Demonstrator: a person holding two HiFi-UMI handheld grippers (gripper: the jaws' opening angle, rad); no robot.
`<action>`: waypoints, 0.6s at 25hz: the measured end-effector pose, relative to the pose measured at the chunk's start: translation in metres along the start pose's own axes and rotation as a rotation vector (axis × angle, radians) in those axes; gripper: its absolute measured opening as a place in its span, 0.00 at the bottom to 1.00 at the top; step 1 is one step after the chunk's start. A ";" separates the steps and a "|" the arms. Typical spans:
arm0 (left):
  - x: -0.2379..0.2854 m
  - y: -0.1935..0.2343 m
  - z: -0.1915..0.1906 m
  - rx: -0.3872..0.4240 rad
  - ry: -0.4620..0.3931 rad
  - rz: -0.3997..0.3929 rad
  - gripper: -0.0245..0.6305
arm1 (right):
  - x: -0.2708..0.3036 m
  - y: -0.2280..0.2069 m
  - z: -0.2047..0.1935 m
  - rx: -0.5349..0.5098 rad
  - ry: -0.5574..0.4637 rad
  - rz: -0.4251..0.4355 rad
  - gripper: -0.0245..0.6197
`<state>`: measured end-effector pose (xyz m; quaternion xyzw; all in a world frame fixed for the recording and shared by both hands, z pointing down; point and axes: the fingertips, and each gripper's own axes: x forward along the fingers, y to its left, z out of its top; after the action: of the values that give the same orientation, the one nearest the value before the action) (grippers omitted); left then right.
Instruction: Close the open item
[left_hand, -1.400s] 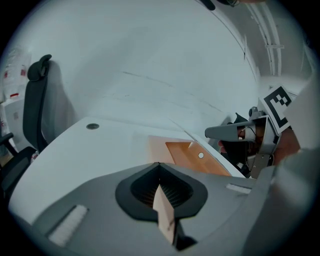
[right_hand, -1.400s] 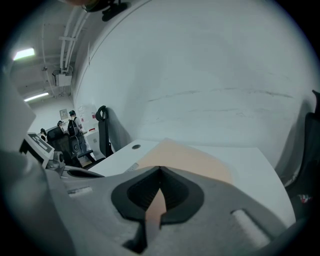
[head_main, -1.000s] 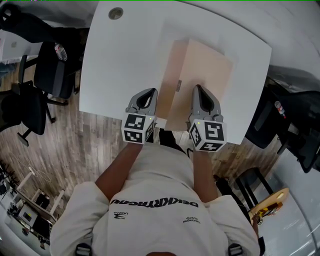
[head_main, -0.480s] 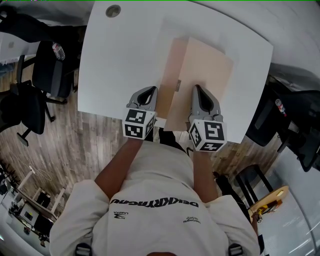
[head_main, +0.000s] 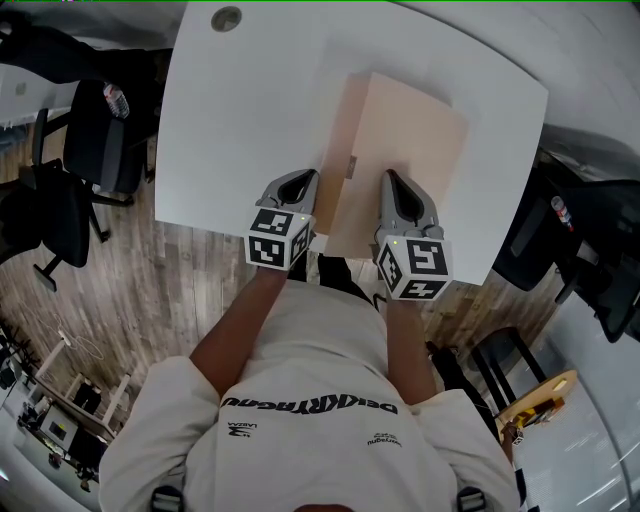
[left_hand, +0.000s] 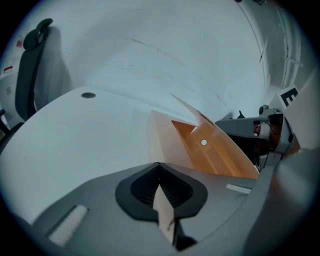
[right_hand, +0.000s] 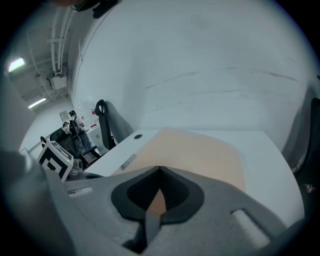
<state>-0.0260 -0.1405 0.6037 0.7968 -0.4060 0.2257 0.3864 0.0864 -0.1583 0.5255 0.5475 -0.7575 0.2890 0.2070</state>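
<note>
A tan paper folder (head_main: 410, 130) lies on the white table (head_main: 240, 110), close to the near edge. Its left cover (head_main: 340, 160) stands raised, and the orange inside (left_hand: 215, 150) with a small white dot shows in the left gripper view. My left gripper (head_main: 305, 187) is shut on the near edge of that cover; a thin card edge sits between its jaws (left_hand: 160, 170). My right gripper (head_main: 393, 187) is shut on the near edge of the folder's right half (right_hand: 195, 155), with tan card showing between its jaws (right_hand: 159, 175).
A round cable hole (head_main: 226, 18) is at the table's far left corner. Black office chairs stand to the left (head_main: 100, 140) and to the right (head_main: 590, 250) of the table. The person's body fills the space at the near edge.
My left gripper has shifted slightly forward and toward the folder with the cover in it. The right gripper has barely moved.
</note>
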 end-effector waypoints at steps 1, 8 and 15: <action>0.000 0.000 0.000 0.000 0.001 0.000 0.03 | 0.000 0.001 -0.001 0.001 0.005 0.002 0.03; 0.004 0.004 -0.002 -0.019 0.014 -0.010 0.03 | 0.006 0.003 -0.010 0.008 0.041 0.018 0.03; 0.005 0.005 -0.004 -0.023 0.019 -0.012 0.03 | 0.009 0.006 -0.017 0.010 0.067 0.031 0.03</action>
<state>-0.0273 -0.1418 0.6113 0.7925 -0.4003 0.2262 0.4006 0.0778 -0.1520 0.5427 0.5265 -0.7573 0.3140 0.2250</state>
